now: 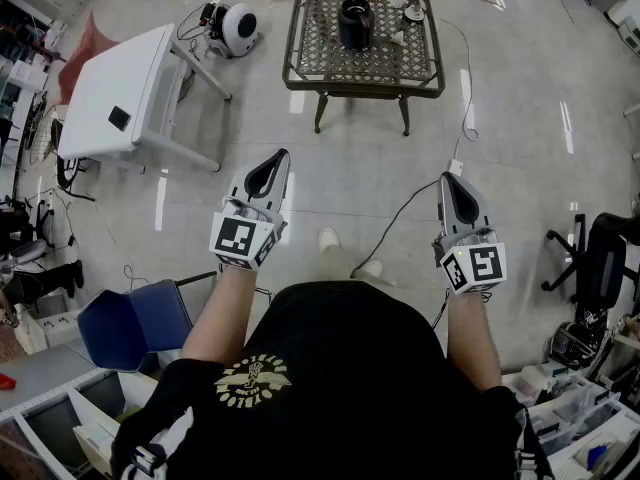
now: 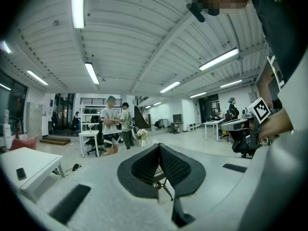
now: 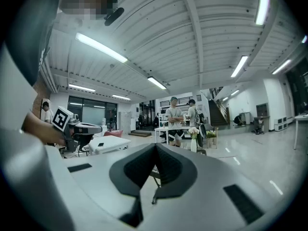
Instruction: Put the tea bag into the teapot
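Holding both grippers roughly level, I have them aimed at the metal lattice table [image 1: 325, 58] and well apart from it. Left gripper [image 1: 281, 156]: clenched, jaws meeting at the tips with nothing between them. Right gripper [image 1: 447, 179]: likewise clenched and empty. The black teapot [image 1: 355, 21] stands upright on the lattice table, near the middle of its top. Small white items [image 1: 412, 12] sit on the same table to the right of the teapot; I cannot tell which of them, if any, is the tea bag. A white table [image 1: 115, 88] stands left of the lattice table, with a round white appliance [image 1: 240, 26] on the floor between the two. A blue chair [image 1: 130, 323] sits well back from the lattice table, on its left side.
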{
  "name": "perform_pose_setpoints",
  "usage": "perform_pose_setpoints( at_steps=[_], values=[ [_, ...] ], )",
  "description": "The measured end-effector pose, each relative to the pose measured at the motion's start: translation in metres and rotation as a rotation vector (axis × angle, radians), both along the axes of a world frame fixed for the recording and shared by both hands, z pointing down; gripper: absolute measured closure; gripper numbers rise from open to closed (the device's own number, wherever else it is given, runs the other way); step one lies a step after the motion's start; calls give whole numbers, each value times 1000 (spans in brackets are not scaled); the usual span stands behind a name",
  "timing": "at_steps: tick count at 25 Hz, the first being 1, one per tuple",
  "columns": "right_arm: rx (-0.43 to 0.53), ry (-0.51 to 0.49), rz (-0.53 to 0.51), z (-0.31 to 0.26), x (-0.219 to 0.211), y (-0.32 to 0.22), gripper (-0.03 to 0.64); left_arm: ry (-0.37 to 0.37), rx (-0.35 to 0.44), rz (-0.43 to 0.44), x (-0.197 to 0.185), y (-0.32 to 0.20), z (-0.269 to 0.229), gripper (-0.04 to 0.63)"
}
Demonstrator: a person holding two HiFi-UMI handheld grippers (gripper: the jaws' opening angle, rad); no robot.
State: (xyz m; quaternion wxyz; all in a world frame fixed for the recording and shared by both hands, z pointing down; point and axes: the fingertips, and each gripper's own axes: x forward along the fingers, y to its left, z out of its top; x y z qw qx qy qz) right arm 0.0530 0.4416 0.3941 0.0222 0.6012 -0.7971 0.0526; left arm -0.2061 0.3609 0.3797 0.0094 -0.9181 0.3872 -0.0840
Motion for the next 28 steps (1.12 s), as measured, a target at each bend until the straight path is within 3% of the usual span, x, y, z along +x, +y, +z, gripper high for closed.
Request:
perform_pose_setpoints(
  at_steps=[8,11,18,28],
  values=[
    [-25,-34,38,-1,-21,-42,611,24,-23,9,-22,-57,5,598],
    [-16,-4,63,-12,-30,-56,611,46,-33,17,-29,-77,8,598],
    [-10,51,89,-25,-49,-70,611,17,48,66,-34,-97,-2,598],
    [27,73,106,-32,-53,-91,611,95,-15,8,-68,-123,4,598]
  ],
)
